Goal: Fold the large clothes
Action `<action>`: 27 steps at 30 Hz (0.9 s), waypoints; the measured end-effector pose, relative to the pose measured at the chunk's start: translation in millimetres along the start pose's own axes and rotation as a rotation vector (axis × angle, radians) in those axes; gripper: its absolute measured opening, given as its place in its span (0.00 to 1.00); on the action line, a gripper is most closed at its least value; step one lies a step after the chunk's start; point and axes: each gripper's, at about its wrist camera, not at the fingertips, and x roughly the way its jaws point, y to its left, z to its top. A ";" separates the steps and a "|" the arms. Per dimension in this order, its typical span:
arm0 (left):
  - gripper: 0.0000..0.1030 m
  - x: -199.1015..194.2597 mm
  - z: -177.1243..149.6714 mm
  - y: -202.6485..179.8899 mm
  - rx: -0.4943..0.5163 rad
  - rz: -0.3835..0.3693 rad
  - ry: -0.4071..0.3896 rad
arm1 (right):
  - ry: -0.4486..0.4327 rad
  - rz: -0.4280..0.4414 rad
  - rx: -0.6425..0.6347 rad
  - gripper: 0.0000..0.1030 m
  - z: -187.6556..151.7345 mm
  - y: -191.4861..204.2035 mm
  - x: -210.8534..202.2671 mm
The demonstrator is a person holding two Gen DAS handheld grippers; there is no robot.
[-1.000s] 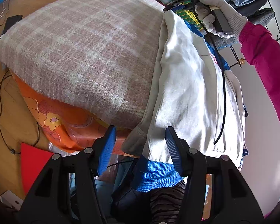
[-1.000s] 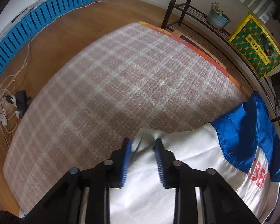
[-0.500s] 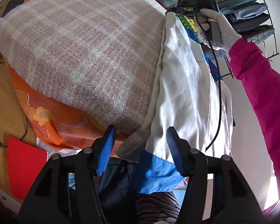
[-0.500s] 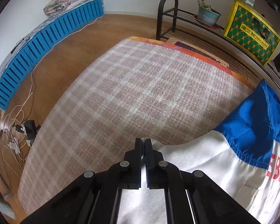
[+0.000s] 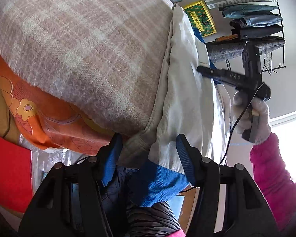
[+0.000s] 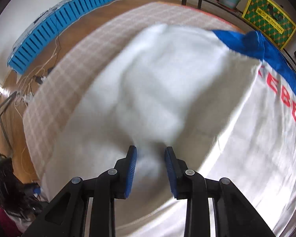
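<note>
Plaid blanket (image 6: pixel 73 63) | white-blue jacket (image 6: pixel 187 79) rumpled | left gripper (image 5: pixel 148 154) closing around hem | right gripper (image 6: pixel 150 169) opening

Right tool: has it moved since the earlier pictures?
Yes. The right tool has come back from the white garment's far edge by the plaid blanket and now hangs over the garment's middle, jaws opening.

Plaid blanket (image 5: pixel 84 45) over orange floral sheet (image 5: pixel 39 116); beyond, perhaps a slatted blue panel (image 6: pixel 65 25).

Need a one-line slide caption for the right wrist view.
Right gripper opening above the white and blue garment spread on the checked blanket.
</note>
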 end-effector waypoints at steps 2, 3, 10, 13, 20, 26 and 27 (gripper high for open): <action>0.42 -6.0 -6.2 -6.8 0.021 0.009 0.001 | -0.028 -0.018 -0.022 0.30 -14.6 -0.4 2.1; 0.41 -10.3 -9.3 -11.2 0.026 -0.006 -0.002 | -0.031 -0.026 -0.027 0.30 -15.7 -0.5 1.9; 0.41 -27.0 -18.0 -28.2 0.073 -0.015 -0.036 | -0.029 -0.038 -0.009 0.35 -9.1 3.7 6.5; 0.41 -21.2 -14.8 -25.3 0.042 0.011 -0.053 | -0.036 -0.038 -0.016 0.38 -10.8 6.3 8.1; 0.15 -20.8 -18.2 -32.4 0.008 0.014 -0.070 | -0.032 -0.025 -0.019 0.38 -12.2 5.0 8.7; 0.15 -33.4 -24.7 -83.3 0.192 0.103 -0.131 | -0.047 0.096 0.104 0.43 -14.2 7.7 -18.8; 0.15 -32.5 -25.0 -89.2 0.219 0.119 -0.134 | -0.049 0.157 0.123 0.45 -14.7 13.3 -25.4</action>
